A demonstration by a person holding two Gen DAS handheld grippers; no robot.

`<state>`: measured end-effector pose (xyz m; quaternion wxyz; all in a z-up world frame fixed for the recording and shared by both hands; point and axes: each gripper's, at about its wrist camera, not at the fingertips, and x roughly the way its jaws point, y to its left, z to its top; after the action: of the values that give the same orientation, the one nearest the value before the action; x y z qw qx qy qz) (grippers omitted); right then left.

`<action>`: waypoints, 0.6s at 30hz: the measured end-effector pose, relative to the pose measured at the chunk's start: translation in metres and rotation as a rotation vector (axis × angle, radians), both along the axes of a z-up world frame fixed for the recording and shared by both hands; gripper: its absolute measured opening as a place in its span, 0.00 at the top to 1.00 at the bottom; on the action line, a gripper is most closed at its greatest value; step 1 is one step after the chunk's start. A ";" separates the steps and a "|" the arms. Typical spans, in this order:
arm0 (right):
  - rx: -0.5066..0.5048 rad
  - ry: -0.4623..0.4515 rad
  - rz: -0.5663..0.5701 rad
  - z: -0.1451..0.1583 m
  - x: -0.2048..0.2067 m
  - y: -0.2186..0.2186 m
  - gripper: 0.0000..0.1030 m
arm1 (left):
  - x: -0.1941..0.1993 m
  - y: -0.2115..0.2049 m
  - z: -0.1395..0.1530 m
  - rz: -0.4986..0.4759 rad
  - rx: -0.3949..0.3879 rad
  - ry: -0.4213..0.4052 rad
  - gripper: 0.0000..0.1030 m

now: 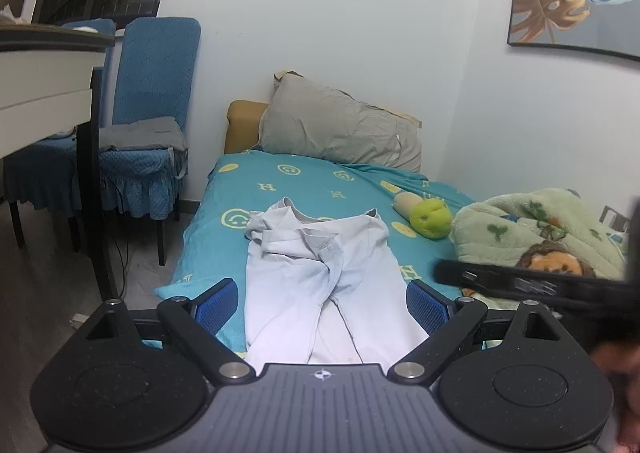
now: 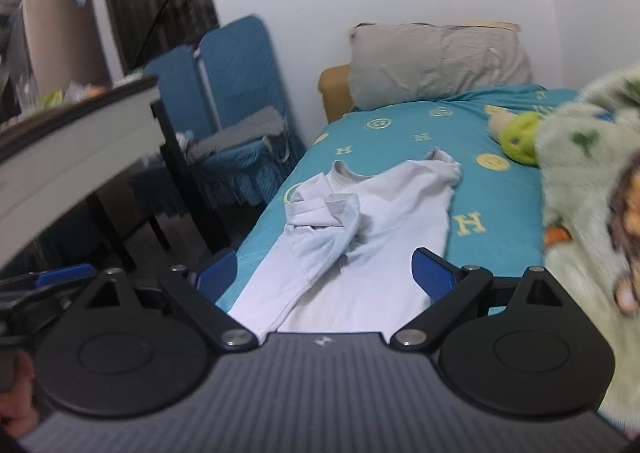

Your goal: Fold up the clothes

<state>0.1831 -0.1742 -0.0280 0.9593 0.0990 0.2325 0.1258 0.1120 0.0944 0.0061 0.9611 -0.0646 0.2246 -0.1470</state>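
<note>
A pale long-sleeved shirt (image 1: 320,277) lies face up on the teal bedsheet (image 1: 224,221), collar toward the pillow, with its sleeves bunched across the chest. My left gripper (image 1: 322,305) hovers over the shirt's lower part, open, its blue pads (image 1: 218,305) wide apart on either side of the cloth and not pressing on it. In the right wrist view the shirt (image 2: 360,221) runs diagonally. My right gripper (image 2: 326,271) is open above its hem, with nothing between the pads. The right gripper also shows as a blurred dark bar (image 1: 500,281) at the right of the left wrist view.
A grey pillow (image 1: 340,129) leans at the head of the bed. A green plush toy (image 1: 430,219) and a green fleece blanket (image 1: 536,237) lie to the right of the shirt. Left of the bed stand blue-covered chairs (image 1: 152,101) and a table (image 1: 44,65).
</note>
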 end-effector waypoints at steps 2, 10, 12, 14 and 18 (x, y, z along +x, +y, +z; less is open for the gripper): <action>-0.047 0.016 0.035 0.001 0.031 0.015 0.07 | 0.001 0.005 -0.003 -0.002 -0.038 -0.007 0.10; -0.265 0.066 0.174 -0.010 0.177 0.074 0.07 | 0.020 0.004 -0.030 -0.015 -0.028 -0.003 0.09; -0.341 0.087 0.187 -0.018 0.208 0.087 0.07 | 0.033 0.006 -0.036 -0.016 -0.056 0.021 0.09; -0.417 0.111 0.187 -0.028 0.233 0.099 0.07 | 0.043 0.009 -0.042 -0.018 -0.088 0.042 0.09; -0.510 0.168 0.208 -0.051 0.264 0.112 0.26 | 0.059 0.013 -0.056 -0.026 -0.124 0.079 0.09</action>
<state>0.4474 -0.0625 -0.0790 0.9125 -0.1598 0.3443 0.1524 0.1711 0.1074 -0.0498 0.9437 -0.1266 0.2537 -0.1705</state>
